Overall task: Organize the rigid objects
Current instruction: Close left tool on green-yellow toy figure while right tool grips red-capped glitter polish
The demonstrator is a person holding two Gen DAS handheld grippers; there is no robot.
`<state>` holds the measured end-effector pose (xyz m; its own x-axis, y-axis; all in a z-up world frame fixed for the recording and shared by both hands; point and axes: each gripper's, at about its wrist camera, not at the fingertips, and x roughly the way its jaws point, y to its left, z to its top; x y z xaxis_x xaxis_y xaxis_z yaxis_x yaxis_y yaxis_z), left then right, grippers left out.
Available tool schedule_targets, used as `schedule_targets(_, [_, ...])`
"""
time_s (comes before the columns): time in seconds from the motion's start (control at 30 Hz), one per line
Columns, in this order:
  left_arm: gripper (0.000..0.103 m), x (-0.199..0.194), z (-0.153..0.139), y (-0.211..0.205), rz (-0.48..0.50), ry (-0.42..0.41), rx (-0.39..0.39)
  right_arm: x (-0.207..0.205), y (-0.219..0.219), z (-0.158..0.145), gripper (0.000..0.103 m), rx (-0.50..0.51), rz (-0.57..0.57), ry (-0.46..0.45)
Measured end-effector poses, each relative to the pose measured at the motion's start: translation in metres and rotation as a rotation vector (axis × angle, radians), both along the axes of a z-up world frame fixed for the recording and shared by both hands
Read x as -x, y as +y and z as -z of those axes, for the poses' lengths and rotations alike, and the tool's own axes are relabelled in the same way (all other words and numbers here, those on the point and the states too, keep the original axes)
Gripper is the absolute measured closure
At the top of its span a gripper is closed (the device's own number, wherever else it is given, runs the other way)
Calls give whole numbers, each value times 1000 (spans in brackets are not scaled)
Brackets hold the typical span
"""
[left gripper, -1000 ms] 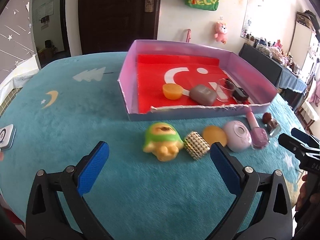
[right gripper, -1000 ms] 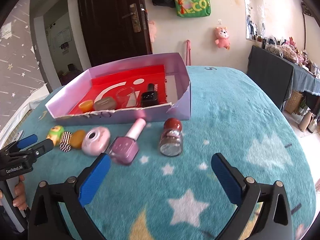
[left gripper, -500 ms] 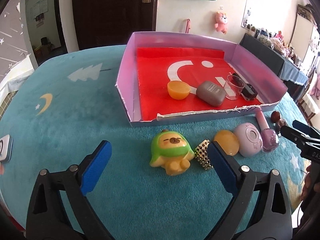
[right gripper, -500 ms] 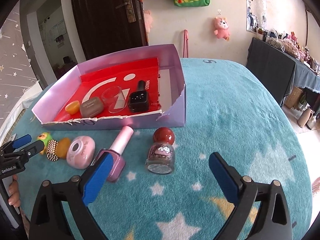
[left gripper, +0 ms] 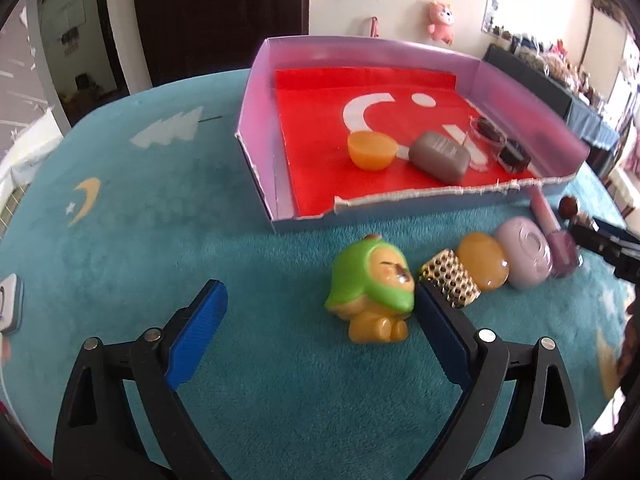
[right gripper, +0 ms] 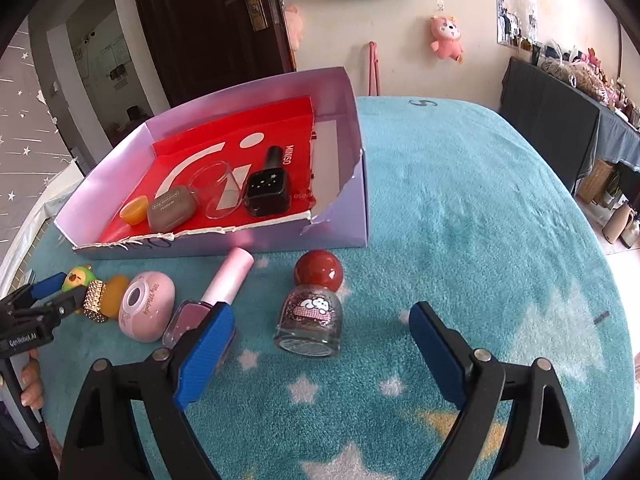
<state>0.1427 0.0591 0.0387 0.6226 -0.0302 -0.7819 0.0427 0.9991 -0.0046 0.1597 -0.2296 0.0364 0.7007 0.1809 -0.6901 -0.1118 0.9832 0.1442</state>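
Note:
A lilac box (left gripper: 256, 92) with a red floor holds an orange cup (left gripper: 371, 150), a grey case (left gripper: 439, 156), a clear cup and a black bottle (right gripper: 267, 188). In front lie a green-hooded toy (left gripper: 371, 288), a studded gold cylinder (left gripper: 451, 280), an amber oval (left gripper: 483, 260), a pink compact (right gripper: 147, 306), a pink polish bottle (right gripper: 216, 294) and a glitter bottle with a red cap (right gripper: 312, 308). My left gripper (left gripper: 320, 328) is open, with the toy just inside its right finger. My right gripper (right gripper: 320, 352) is open just before the glitter bottle.
The table has a teal plush cover (right gripper: 460, 208) with stars and moons. A small white device (left gripper: 9, 304) lies at its left edge. A door, wall toys and a dark side table (right gripper: 560, 112) stand behind.
Both grippers have moved forward and down toward the row of objects. The toy and the glitter bottle now sit close to the fingertips. Both stay open.

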Motion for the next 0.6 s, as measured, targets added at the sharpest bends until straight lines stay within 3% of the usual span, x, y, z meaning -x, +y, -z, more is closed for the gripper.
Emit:
schedule_targets(0.07, [10, 0, 1, -1, -2, -1, -8, -2, 2, 1, 14, 2, -8, 5])
schedule_targets(0.23, [27, -6, 2, -3, 17, 15, 39, -4, 5, 3, 24, 5, -29, 10])
schedule_targets(0.33, [43, -6, 0, -8, 45, 7, 49, -4, 8, 3, 38, 8, -40, 6])
schedule_targets(0.4, [62, -4, -1, -12, 70, 5, 65, -2, 10, 3, 56, 14, -58, 3])
schedule_targets(0.47, [62, -3, -1, -16, 74, 4, 57, 1, 12, 3, 67, 25, -73, -1])
schedule_targets(0.6, [62, 1, -6, -15, 74, -6, 70, 7, 11, 2, 67, 15, -85, -8])
